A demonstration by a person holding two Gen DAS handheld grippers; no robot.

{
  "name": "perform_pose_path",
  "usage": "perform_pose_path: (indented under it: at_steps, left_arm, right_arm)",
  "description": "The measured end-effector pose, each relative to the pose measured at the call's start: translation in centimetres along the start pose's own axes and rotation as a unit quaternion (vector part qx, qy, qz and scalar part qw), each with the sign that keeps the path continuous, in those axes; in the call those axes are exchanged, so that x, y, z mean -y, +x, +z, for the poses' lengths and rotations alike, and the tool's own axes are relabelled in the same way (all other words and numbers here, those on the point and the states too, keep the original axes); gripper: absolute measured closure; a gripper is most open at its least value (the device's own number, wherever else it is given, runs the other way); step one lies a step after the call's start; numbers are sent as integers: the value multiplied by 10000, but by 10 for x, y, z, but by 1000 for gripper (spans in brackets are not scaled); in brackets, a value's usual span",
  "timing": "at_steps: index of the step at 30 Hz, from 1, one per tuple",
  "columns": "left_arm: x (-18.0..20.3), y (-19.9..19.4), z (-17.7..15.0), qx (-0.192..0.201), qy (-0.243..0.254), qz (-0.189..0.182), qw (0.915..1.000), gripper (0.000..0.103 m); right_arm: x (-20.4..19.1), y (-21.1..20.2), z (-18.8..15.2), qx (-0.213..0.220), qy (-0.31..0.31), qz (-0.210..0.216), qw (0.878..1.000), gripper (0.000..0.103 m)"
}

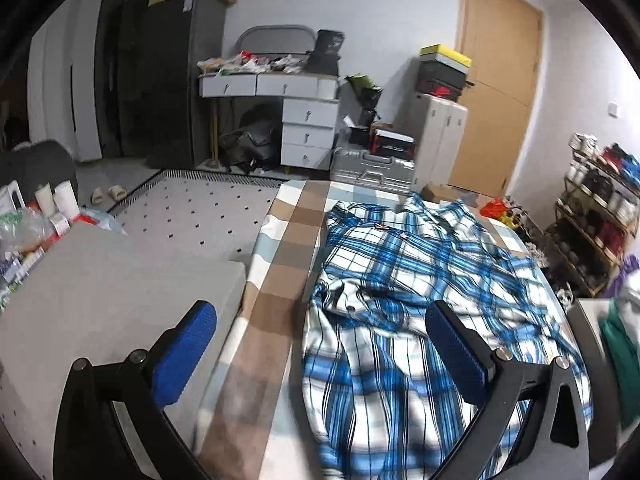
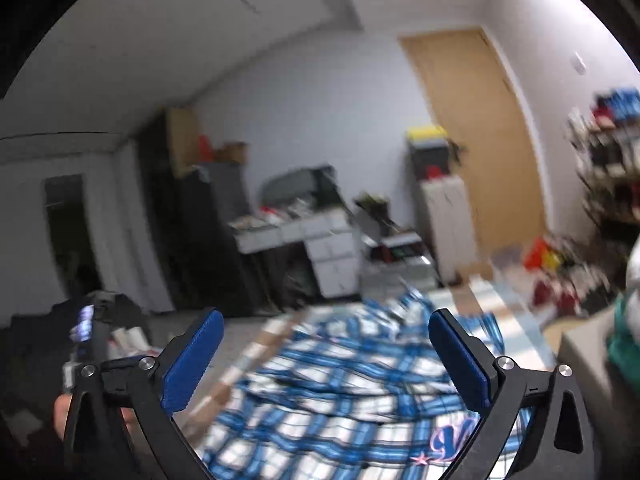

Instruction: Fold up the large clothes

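A blue, white and black plaid shirt (image 1: 420, 292) lies rumpled and spread on a bed with a checked brown, white and pale blue sheet (image 1: 288, 248). My left gripper (image 1: 320, 328) is open and empty, held above the shirt's near left part. In the right wrist view the shirt (image 2: 340, 392) is blurred, with a red and blue emblem near the bottom right. My right gripper (image 2: 326, 344) is open and empty, above the shirt. The other handheld device (image 2: 86, 340) and a hand show at the left of that view.
A grey box (image 1: 100, 288) stands left of the bed. A white drawer desk (image 1: 288, 108) with clutter, a silver case (image 1: 372, 168) and a wooden door (image 1: 496, 80) are beyond. A shoe rack (image 1: 592, 216) stands at the right. A green garment (image 1: 620, 352) lies at the right edge.
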State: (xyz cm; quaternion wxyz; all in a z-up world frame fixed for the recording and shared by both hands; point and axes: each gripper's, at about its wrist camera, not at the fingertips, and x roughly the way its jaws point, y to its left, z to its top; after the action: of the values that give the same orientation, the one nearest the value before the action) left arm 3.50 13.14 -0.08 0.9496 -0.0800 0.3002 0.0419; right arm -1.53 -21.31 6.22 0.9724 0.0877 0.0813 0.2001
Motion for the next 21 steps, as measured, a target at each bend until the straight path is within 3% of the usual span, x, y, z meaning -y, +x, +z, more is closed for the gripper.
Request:
perform_pose_path:
  at_steps: [4, 7, 9, 13, 15, 19, 21]
  left_arm:
    - [-2, -37, -6, 182, 257, 48, 9995, 1]
    - [-2, -49, -6, 233, 284, 114, 9993, 1]
    - [0, -46, -4, 217, 308, 186, 9991, 1]
    - [21, -22, 11, 87, 698, 298, 9971, 1]
    - [33, -3, 24, -21, 828, 173, 9964, 1]
    - [66, 78, 59, -890, 1019, -362, 9901, 1]
    - [83, 119, 66, -1027, 1243, -88, 9869, 1]
  right_arm:
    - [-27, -23, 7, -652, 199, 1129, 9913, 0]
    - [-39, -30, -2, -800, -287, 507, 9951, 0]
    - [-41, -26, -9, -901, -568, -361, 9937, 0]
    - [-9, -11, -14, -940, -187, -1267, 9873, 0]
    - [11, -1, -14, -903, 243, -1381, 9860, 0]
    - [38, 15, -14, -802, 1117, -1503, 9790, 0]
    - [45, 13, -13, -723, 1338, -1518, 9766, 0]
